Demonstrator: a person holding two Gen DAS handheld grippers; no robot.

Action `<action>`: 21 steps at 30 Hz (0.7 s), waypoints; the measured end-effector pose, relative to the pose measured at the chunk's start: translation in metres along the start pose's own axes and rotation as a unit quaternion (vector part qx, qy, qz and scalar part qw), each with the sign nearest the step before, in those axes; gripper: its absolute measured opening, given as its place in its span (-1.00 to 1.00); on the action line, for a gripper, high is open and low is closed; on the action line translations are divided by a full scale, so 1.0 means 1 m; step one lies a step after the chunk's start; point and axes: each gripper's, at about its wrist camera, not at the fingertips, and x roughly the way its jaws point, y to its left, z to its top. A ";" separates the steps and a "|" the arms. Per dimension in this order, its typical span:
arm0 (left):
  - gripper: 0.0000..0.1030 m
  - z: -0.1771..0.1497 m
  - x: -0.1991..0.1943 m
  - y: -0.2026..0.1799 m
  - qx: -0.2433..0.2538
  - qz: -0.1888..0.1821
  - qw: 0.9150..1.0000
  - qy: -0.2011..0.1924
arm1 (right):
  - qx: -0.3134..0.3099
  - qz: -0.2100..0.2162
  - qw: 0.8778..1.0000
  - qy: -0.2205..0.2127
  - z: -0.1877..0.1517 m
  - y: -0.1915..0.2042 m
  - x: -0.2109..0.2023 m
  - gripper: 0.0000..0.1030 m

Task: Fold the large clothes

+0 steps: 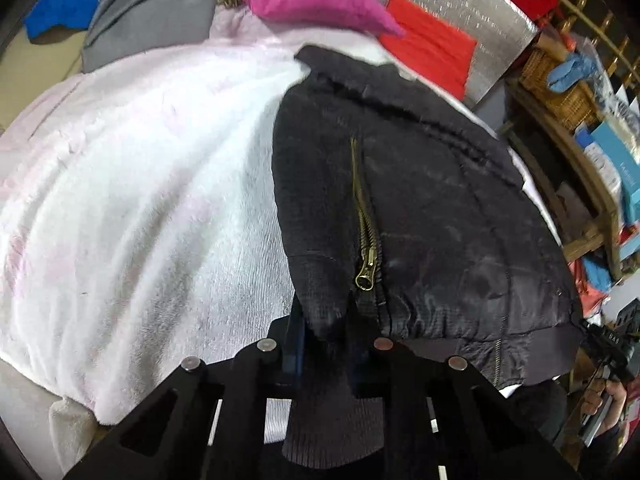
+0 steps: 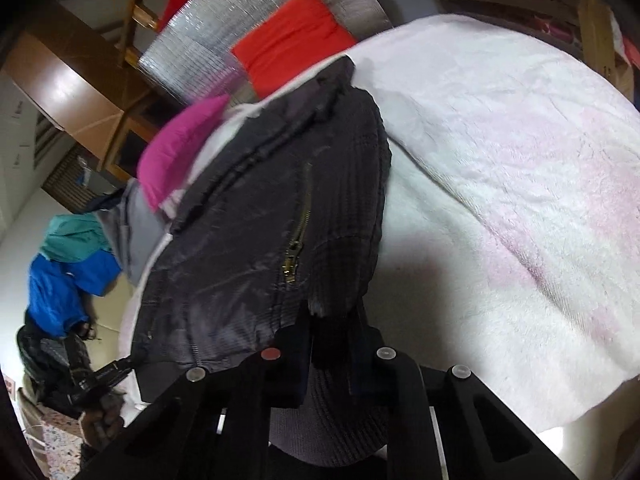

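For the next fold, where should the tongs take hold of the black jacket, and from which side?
Judging by its pose, the black jacket lies flat on the white blanket with its ribbed hem nearest. Grip that hem at both corners, coming in low from the near edge, as the left tongs and right tongs seem to; the hem is thick, so it should pinch firmly.

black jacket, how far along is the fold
Done: the black jacket lies on the white blanket, one side apparently folded over. In hand: the left gripper and the right gripper each pinch its ribbed hem. Left: finishing the fold.
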 end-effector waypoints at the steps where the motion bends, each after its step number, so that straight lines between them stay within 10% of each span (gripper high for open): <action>1: -0.68 -0.002 -0.005 0.001 0.000 0.000 1.000 -0.005 | 0.001 0.003 1.000 -0.001 -0.002 0.001 -0.003 -0.70; 5: -0.62 -0.005 0.004 0.011 -0.015 0.002 1.000 0.011 | 0.021 -0.010 1.000 0.021 -0.013 -0.014 0.007 -0.54; 10: -0.30 -0.007 0.015 0.018 -0.043 -0.001 0.999 0.013 | 0.043 -0.012 0.999 -0.014 -0.014 -0.027 0.003 0.45; 17: 0.00 -0.013 0.022 0.012 -0.026 -0.003 0.999 0.031 | 0.022 -0.011 1.000 0.011 -0.010 -0.019 0.022 0.32; 21: -0.46 -0.011 0.029 0.008 -0.012 0.006 0.999 0.044 | -0.015 -0.038 0.999 0.030 -0.015 -0.005 0.027 -0.66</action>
